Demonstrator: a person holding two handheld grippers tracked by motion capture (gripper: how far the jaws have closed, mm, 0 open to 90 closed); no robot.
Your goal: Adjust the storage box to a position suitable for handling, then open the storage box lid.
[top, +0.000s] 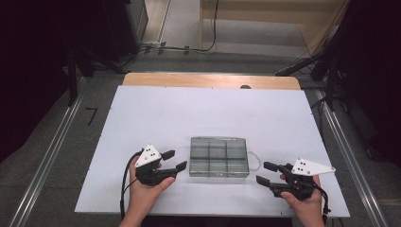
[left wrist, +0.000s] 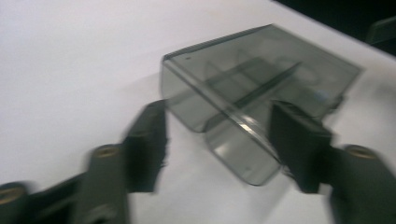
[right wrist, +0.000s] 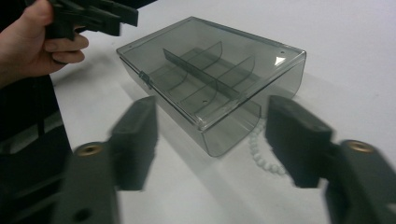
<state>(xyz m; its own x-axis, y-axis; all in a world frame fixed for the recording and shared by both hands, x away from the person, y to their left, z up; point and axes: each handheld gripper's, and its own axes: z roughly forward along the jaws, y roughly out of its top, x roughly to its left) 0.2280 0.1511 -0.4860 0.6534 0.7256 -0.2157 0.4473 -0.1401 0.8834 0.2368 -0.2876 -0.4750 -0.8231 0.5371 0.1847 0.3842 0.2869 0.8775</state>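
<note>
Both tools, left tool point(top: 174, 160) and right tool point(top: 264, 173), gape empty beside the clear box point(top: 219, 156); right gripper view reveals white beads point(right wrist: 261, 154).

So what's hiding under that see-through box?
A string of white beads pokes out from beneath the clear box near its corner. How far the beads run underneath cannot be seen through the dividers. Inside, the compartments look empty.

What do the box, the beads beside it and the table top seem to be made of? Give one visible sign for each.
Box: likely smooth, smoke-tinted clear plastic; its dividers show through the lid, and the edges glint.
Beads: white and round, strung in a row; perhaps plastic or imitation pearl, too blurred to tell.
Table top: a matt white sheet, perhaps laminate or paper, over a wooden board whose edge shows at the far side.
</note>
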